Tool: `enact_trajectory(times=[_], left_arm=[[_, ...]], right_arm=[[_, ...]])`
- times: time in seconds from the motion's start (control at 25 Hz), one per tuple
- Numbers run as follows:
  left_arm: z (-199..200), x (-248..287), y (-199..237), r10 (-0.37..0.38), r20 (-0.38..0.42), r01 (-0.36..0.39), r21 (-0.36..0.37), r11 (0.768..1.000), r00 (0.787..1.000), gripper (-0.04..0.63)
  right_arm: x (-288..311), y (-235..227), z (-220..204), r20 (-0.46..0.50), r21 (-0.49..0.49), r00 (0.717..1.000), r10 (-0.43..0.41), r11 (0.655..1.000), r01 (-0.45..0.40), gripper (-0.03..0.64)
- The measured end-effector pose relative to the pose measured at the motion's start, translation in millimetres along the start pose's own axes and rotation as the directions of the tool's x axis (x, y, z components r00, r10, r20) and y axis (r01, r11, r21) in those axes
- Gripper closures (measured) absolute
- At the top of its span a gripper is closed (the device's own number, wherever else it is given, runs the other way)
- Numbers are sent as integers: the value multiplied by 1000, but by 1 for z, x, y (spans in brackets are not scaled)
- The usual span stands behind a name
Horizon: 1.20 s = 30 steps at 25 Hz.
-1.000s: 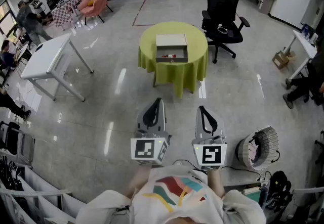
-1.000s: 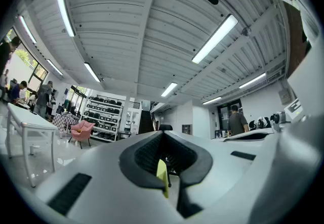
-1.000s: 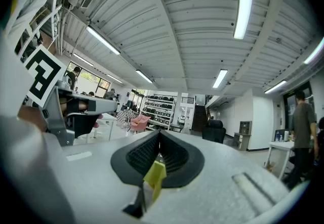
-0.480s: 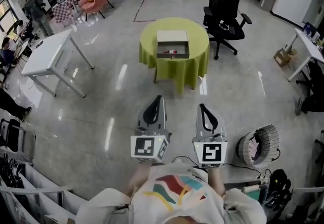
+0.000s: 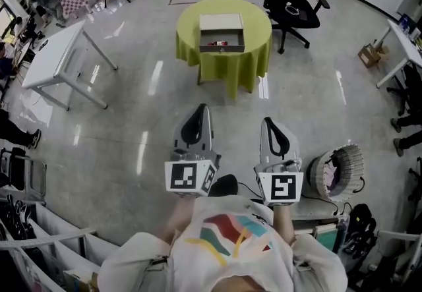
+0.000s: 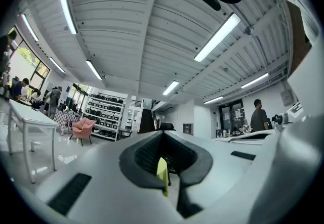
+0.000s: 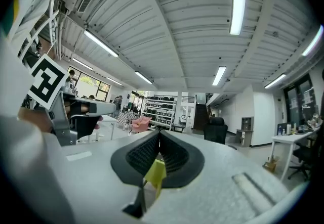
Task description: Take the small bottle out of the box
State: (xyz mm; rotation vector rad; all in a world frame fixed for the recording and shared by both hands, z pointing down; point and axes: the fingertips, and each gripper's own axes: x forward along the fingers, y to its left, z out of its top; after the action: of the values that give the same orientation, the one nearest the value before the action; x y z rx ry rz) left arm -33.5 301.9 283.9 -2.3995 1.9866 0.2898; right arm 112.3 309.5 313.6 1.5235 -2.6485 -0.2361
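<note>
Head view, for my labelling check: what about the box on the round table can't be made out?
- Open grey box on the yellow-green-clothed round table, head view: too small; only a red speck shows inside.
- Both gripper views: shut jaws leave just a yellow-green sliver of table.

One round green table (image 5: 224, 66), one box (image 5: 221, 22) on it, one white table (image 5: 54, 57) at left, one left gripper (image 5: 202, 109), one right gripper (image 5: 268, 122).

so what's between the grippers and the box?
Head view: only bare floor, then the front drape of the green table the box sits on. Left gripper and right gripper are both well short of it.
</note>
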Motion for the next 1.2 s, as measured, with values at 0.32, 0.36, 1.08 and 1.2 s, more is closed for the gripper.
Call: enact_trajectory(times=[0.32, 0.36, 1.08, 1.2], left_arm=[[-4, 21, 15, 47, 6, -47, -2, 999, 999, 580], [-4, 24, 16, 49, 9, -49, -2, 999, 999, 580], [-41, 136, 83, 50, 18, -49, -43, 998, 999, 580], [-47, 181, 105, 49, 9, -49, -48, 998, 999, 580]], right_arm=[[17, -12, -6, -10, 7, 1000, 17, 1000, -16, 615], [20, -14, -6, -7, 5, 1000, 18, 1000, -17, 615], [145, -31, -35, -24, 3, 998, 58, 998, -58, 615], [193, -51, -38, -41, 0, 998, 39, 999, -39, 615]])
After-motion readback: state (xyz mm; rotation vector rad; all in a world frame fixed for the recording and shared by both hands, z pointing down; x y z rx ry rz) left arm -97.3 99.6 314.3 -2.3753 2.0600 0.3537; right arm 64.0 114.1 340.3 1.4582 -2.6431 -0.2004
